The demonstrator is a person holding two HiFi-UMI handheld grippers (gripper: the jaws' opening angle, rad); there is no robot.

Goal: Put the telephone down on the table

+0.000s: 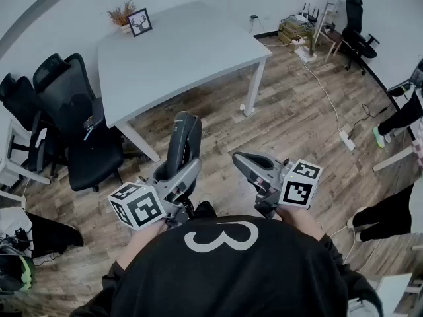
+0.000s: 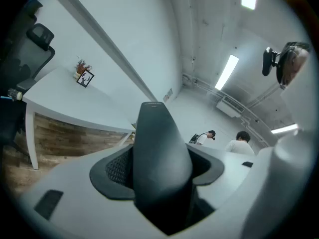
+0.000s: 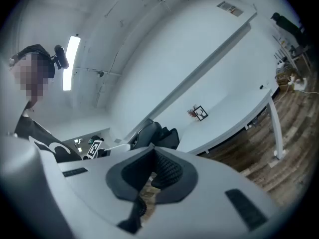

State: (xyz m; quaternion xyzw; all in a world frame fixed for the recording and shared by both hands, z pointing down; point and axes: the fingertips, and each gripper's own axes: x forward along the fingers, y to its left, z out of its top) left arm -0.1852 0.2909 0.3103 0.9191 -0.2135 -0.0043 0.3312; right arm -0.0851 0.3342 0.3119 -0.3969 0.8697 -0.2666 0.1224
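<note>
While the wooden floor (image 1: 297, 117) fills most of the head view, a white worktop (image 1: 178, 51) is seen in the upper centre of the frame, and black office chairs (image 1: 73, 111) are grouped at the left edge. In the lower centre the left gripper (image 1: 180, 176) is held out, and its jaws are closed on the lower end of a dark grey telephone (image 1: 184, 140) handset. The handset is carried upright over the floor, near the worktop's closest corner but not touching the worktop. Just to the right of it the right gripper (image 1: 243, 160) is seen. Its jaws are brought together with nothing between them, and only a sliver of floor shows behind the pads. A small framed picture (image 1: 139, 22) is stood at the worktop's far corner, in the upper left of the frame. A sprig of dried plant (image 1: 121, 13) is set just beside the picture.
</note>
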